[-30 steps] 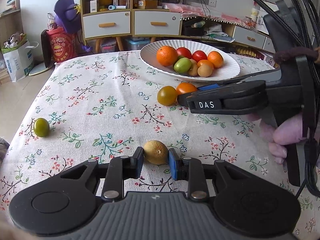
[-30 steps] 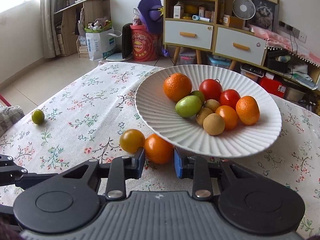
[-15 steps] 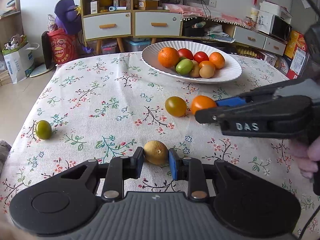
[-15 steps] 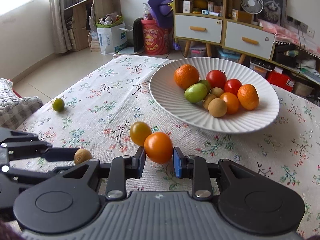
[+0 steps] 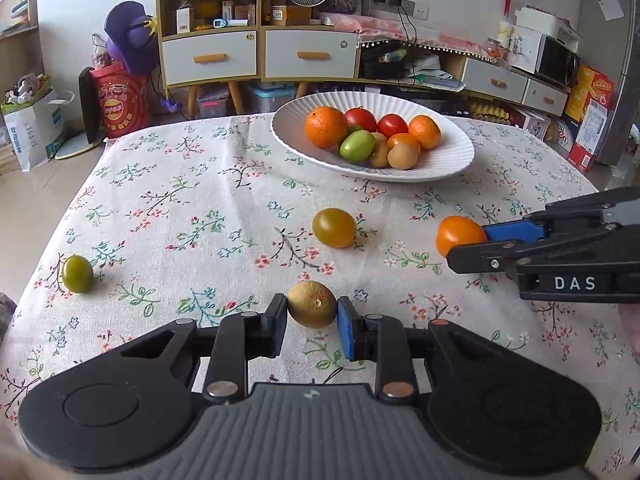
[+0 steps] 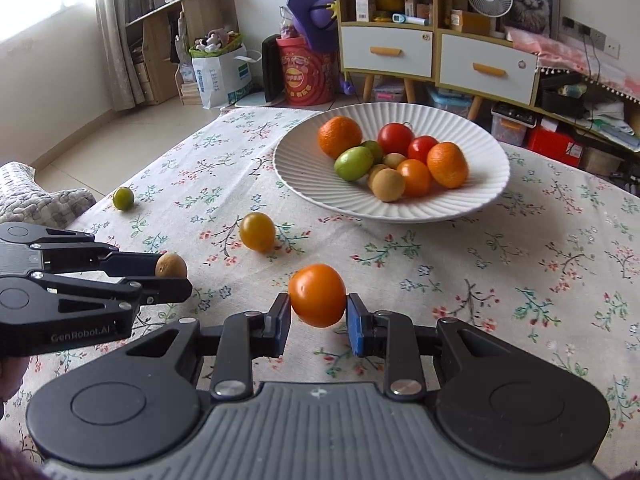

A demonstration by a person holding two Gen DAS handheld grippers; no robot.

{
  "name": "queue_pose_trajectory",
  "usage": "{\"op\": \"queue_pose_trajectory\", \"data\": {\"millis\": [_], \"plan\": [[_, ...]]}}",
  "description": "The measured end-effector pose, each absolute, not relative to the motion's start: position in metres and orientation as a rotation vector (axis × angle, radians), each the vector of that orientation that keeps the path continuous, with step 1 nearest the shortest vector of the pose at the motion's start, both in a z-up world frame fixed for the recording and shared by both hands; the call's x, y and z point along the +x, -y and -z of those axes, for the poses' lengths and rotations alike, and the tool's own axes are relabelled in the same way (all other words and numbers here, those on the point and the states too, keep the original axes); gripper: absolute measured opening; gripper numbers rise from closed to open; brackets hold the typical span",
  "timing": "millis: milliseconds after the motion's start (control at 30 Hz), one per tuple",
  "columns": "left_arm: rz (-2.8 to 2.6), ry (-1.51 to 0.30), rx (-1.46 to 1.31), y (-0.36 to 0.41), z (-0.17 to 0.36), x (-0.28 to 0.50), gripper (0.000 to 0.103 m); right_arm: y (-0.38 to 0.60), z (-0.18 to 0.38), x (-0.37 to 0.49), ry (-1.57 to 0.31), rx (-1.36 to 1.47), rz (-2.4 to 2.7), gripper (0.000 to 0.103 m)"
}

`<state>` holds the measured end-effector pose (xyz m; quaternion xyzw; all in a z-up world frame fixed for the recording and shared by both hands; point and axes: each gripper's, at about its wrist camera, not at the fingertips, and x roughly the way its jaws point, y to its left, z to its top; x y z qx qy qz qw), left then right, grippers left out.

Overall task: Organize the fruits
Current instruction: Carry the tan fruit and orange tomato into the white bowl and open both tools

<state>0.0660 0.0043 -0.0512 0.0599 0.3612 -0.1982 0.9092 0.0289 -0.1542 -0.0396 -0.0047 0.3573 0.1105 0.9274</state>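
Observation:
My left gripper [image 5: 312, 314] is shut on a small brown fruit [image 5: 312, 304], held just above the floral tablecloth; it also shows in the right wrist view [image 6: 171, 266]. My right gripper [image 6: 318, 312] is shut on an orange tomato [image 6: 317, 294], lifted off the cloth; it shows at the right in the left wrist view [image 5: 459, 235]. A white ribbed plate [image 5: 448, 160] at the table's far side holds several fruits. A yellow-orange tomato [image 5: 334, 227] lies mid-table. A small green fruit [image 5: 77, 273] lies near the left edge.
The table [image 5: 180, 208] carries a floral cloth and ends at the left and far edges. Beyond it stand a drawer cabinet [image 5: 260, 52], a red bin [image 5: 116, 104] and a paper bag [image 5: 34, 128]. A grey cushion [image 6: 36, 200] sits left of the table.
My right gripper has lifted the orange tomato and pulled it back and right, away from the yellow tomato and the plate. My left gripper holds the brown fruit, slightly raised.

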Motion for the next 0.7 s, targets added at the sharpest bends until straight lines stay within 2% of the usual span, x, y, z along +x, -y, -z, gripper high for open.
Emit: {"op": "queue_pose_trajectory", "data": {"millis": [700], "plan": [[0.473,-0.637,0.075,0.055,0.012,0.082,0.034,0.208,0.017,0.030,-0.647,0.079,-0.173,0.027]]}}
